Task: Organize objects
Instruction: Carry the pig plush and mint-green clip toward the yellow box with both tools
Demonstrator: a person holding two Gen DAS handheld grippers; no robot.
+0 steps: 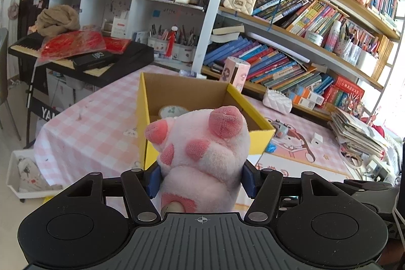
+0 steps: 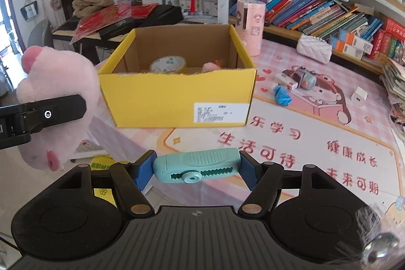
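My left gripper [image 1: 201,180] is shut on a pink plush pig [image 1: 202,146], its blue pads pressing both flanks; the feet point up in front of the open yellow cardboard box [image 1: 255,115]. In the right wrist view the same plush pig [image 2: 58,92] hangs at the far left, clamped by the left gripper's black finger [image 2: 50,114], beside the yellow box [image 2: 177,95]. My right gripper [image 2: 196,170] is shut on a teal plastic clip-like tool [image 2: 197,166], held crosswise above the pink mat. Inside the box lie a tape roll [image 2: 168,63] and a small pink toy [image 2: 211,66].
On the pink mat right of the box lie a blue wrapper [image 2: 282,95], a small robot toy [image 2: 305,77], a white charger [image 2: 359,95] and a white quilted purse [image 2: 314,48]. A pink canister [image 2: 249,25] stands behind the box. Bookshelves line the back; a keyboard [image 1: 83,55] stands left.
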